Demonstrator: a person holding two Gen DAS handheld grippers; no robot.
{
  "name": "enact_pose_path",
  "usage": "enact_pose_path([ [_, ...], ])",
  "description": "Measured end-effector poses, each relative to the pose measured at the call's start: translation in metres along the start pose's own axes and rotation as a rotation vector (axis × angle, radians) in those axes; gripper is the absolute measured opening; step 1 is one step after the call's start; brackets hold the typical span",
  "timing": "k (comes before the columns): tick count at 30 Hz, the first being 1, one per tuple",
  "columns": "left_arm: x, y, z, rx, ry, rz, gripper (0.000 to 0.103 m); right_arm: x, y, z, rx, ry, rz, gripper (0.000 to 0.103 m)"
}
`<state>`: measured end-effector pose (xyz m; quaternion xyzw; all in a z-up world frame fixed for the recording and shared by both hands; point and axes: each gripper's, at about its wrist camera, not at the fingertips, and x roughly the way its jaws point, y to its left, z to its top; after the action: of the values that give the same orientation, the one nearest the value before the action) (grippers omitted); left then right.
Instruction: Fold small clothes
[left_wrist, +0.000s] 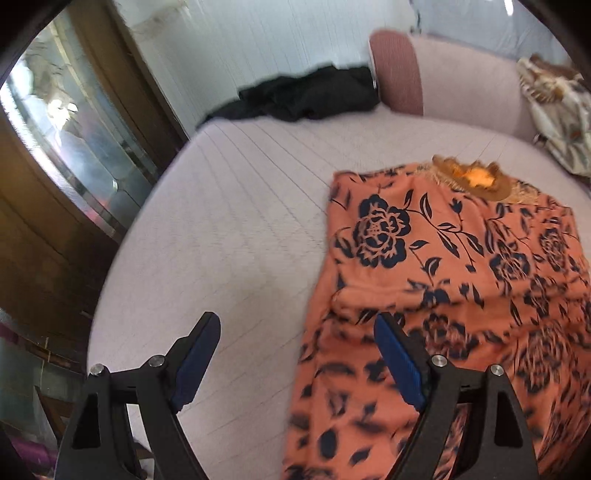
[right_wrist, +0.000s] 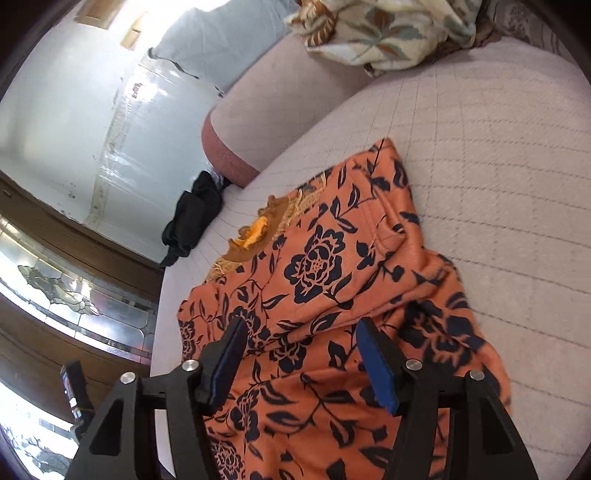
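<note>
An orange garment printed with dark navy roses and leaves (left_wrist: 454, 280) lies spread on a pale pinkish quilted bed (left_wrist: 236, 229). Its long axis runs from near the claws away toward a gold embroidered neckline (left_wrist: 476, 179) at its far end, so the neck points away from both cameras. The cloth lies mostly flat, with soft ridges and a folded edge along its sides.

The left claw (left_wrist: 295, 350) hangs above the garment's left edge with its blue-padded jaws spread wide and nothing between them; one finger is over bare bedding, the other over the orange cloth. The right claw (right_wrist: 301, 350) hovers over the near middle of the garment, jaws apart to a moderate width and gripping nothing, the cloth lying loose below them.

Far ahead of the left claw, a crumpled black cloth (left_wrist: 306, 96) sits at the bed's far edge, beside a dusty pink cylindrical bolster (left_wrist: 443, 81) lying across the head of the bed. Ahead and to the right of both claws, a cream fabric with a leaf pattern (right_wrist: 384, 33) is heaped against the bolster. To the left of the claws stands a dark wooden door with decorative glass panels (left_wrist: 66, 122). Nothing lies on the garment in the claws' way.
</note>
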<state>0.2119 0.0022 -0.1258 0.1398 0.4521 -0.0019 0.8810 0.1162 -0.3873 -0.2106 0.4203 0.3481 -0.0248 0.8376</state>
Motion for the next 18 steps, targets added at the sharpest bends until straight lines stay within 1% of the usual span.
enact_pose_path([
  [2,-0.019,0.017,-0.018,-0.010,-0.058,0.014,0.086,-0.019,0.003,-0.008,-0.039,-0.037,0.001,0.065],
  [4,-0.029,0.028,-0.026,-0.027,-0.091,0.016,0.086,-0.038,0.004,-0.018,-0.065,-0.062,0.014,0.065],
  [7,-0.044,0.046,-0.052,-0.070,-0.112,0.010,0.087,-0.065,0.004,-0.039,-0.103,-0.076,0.036,0.066],
  [9,-0.046,0.054,-0.072,-0.107,-0.098,-0.019,0.089,-0.072,0.005,-0.052,-0.131,-0.068,0.027,0.066],
  [11,-0.042,0.056,-0.087,-0.117,-0.071,-0.043,0.090,-0.077,0.005,-0.065,-0.154,-0.048,0.014,0.066],
  [15,-0.038,0.044,-0.115,-0.104,-0.045,-0.062,0.090,-0.082,0.003,-0.089,-0.174,-0.003,0.007,0.066],
  [18,-0.035,0.034,-0.126,-0.116,-0.036,-0.117,0.090,-0.082,0.006,-0.103,-0.196,0.013,0.001,0.066],
])
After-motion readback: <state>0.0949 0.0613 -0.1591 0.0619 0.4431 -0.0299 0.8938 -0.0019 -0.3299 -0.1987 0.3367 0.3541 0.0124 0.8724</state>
